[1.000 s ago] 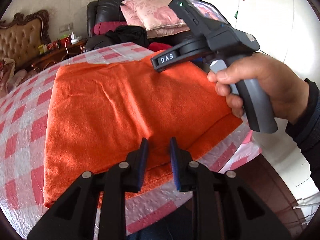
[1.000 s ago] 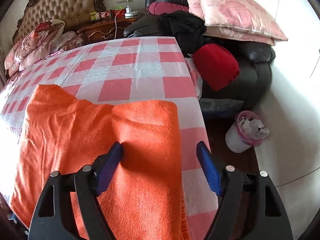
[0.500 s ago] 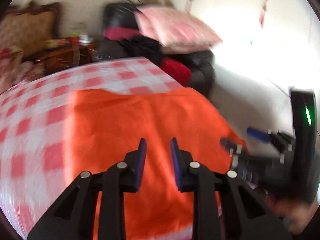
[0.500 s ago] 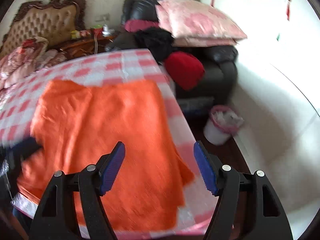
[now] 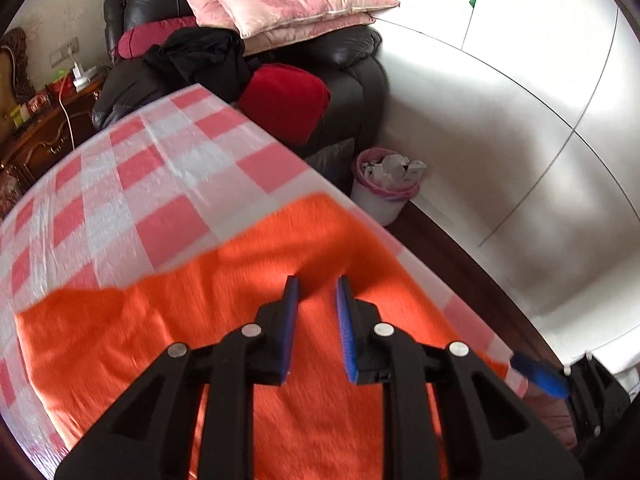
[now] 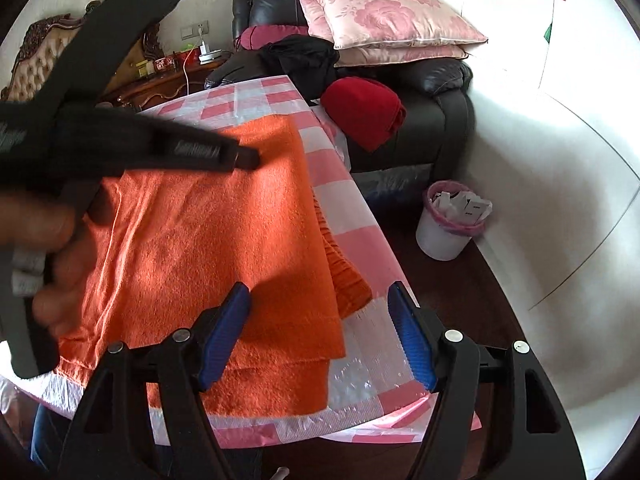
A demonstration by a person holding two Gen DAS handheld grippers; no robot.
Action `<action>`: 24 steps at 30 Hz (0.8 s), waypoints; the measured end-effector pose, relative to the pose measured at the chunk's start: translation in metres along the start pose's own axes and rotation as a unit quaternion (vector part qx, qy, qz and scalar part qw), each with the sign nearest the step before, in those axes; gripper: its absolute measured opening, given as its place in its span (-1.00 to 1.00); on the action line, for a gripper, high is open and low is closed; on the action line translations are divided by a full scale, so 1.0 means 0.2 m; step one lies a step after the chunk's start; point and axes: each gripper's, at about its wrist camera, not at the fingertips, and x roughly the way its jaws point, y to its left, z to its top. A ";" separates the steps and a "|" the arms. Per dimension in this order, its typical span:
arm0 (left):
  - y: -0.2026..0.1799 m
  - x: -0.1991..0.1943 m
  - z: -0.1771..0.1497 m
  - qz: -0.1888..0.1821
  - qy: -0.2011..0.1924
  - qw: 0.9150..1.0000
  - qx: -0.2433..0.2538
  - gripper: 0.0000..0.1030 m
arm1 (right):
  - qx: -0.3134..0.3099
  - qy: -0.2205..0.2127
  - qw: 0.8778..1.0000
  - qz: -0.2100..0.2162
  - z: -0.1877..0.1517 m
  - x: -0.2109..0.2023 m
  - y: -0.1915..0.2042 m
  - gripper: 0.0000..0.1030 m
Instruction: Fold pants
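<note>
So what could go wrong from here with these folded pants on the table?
1. The orange pants lie at the corner of the checked tablecloth, one layer already over the near edge; a tug could slide them off.
2. The cloth is glossy plastic, so the stack may shift.
3. The left gripper and right gripper work close together and could collide.

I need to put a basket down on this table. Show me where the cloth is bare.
The checked tablecloth is bare on its far half, between the orange pants and the sofa. A narrow bare strip runs along the edge toward the bin, beside the pants. The near end is crowded: the pants cover it, with the left claw and right claw over them.
</note>
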 end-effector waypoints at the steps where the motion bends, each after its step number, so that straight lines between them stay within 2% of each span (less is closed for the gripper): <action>1: -0.01 0.00 0.02 0.003 -0.001 1.000 0.001 -0.61 | 0.002 0.001 1.000 0.003 0.00 0.00 -0.01 0.32; 7: 0.02 0.07 0.14 0.022 0.002 1.000 -0.001 -0.61 | 0.003 0.002 1.000 0.000 0.00 -0.03 -0.04 0.35; 9: 0.07 0.01 0.15 0.030 -0.020 0.999 -0.032 -0.58 | 0.009 0.002 1.000 -0.002 -0.01 -0.05 -0.07 0.41; 12: 0.13 -0.13 0.10 0.032 -0.054 0.995 -0.072 -0.43 | 0.026 -0.003 0.999 -0.021 -0.02 -0.09 -0.15 0.42; 15: 0.18 -0.34 -0.08 0.037 -0.096 0.989 -0.106 -0.24 | 0.040 -0.010 0.994 -0.100 -0.03 -0.15 -0.25 0.42; 18: 0.23 -0.53 -0.32 0.073 -0.118 0.982 -0.125 -0.14 | 0.038 -0.018 0.990 -0.133 -0.04 -0.22 -0.31 0.42; 20: 0.27 -0.63 -0.47 0.105 -0.117 0.978 -0.137 -0.10 | 0.031 -0.025 0.991 -0.129 -0.04 -0.28 -0.29 0.42; 22: 0.31 -0.73 -0.62 0.133 -0.112 0.973 -0.150 0.00 | 0.031 -0.031 0.994 -0.102 -0.04 -0.34 -0.25 0.42; 24: 0.33 -0.82 -0.74 0.158 -0.103 0.970 -0.155 0.02 | 0.023 -0.037 0.996 -0.075 -0.04 -0.41 -0.17 0.42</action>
